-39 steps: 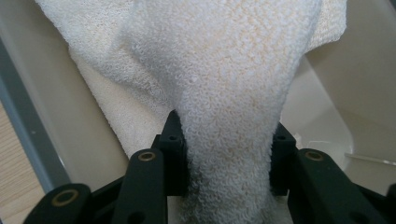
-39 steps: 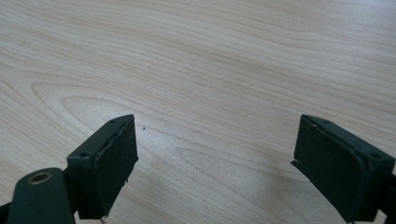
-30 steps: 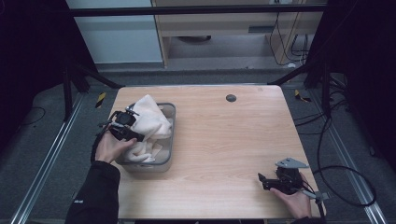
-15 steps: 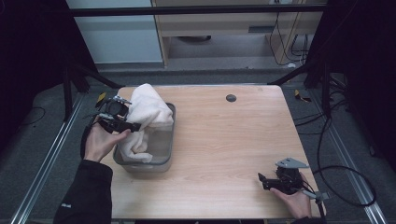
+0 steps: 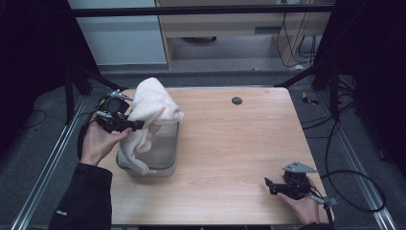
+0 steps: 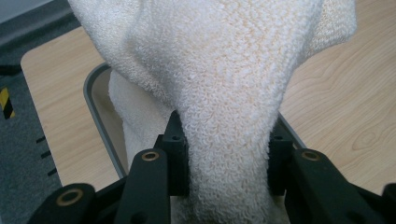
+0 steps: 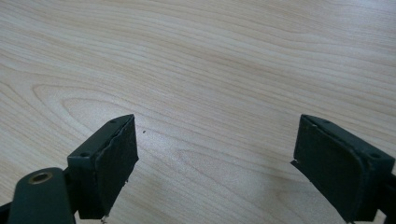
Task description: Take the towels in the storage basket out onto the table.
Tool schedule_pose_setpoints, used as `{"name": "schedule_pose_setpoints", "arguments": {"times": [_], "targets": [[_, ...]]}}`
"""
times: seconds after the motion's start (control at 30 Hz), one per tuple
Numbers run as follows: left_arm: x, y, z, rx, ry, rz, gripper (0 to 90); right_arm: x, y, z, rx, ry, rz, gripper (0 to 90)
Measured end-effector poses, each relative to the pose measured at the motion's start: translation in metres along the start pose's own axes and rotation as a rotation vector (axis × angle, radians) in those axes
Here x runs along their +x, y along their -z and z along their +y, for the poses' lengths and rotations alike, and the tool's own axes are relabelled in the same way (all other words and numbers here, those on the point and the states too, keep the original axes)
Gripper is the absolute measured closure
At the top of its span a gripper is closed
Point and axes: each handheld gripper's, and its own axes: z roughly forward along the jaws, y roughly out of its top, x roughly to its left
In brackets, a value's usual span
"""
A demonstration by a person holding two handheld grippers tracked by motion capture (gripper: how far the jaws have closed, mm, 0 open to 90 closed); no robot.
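Note:
A white terry towel (image 5: 149, 112) hangs over a grey bin (image 5: 167, 160) at the table's left side, its lower end still trailing down into the bin. My left gripper (image 5: 136, 125) is shut on the towel and holds it up above the bin. In the left gripper view the towel (image 6: 229, 93) is squeezed between both black pads (image 6: 178, 161), with the bin rim (image 6: 95, 121) below. My right gripper (image 5: 269, 184) rests low over the table's front right, open, with bare wood between its pads (image 7: 114, 163).
A small dark round hole or plug (image 5: 236, 100) sits at the table's far middle. The wooden table (image 5: 230, 143) has metal rails along its left and right edges. Cables trail on the floor at the right.
My left gripper has risen and drawn back to the left, lifting the towel from a heap in the bin to a hanging drape. The right gripper has stayed put.

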Motion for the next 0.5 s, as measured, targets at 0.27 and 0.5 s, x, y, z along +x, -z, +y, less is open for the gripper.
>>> {"name": "schedule_pose_setpoints", "arguments": {"times": [0.27, 0.5], "targets": [[-0.011, 0.013, 0.007, -0.010, -0.033, -0.024, 62.3, 0.000, 0.000, 0.000, -0.004, 0.002, -0.006, 13.4], [-0.022, 0.020, 0.010, -0.002, -0.074, -0.034, 62.2, 0.000, 0.000, 0.000, -0.005, 0.001, -0.006, 13.4]]}}
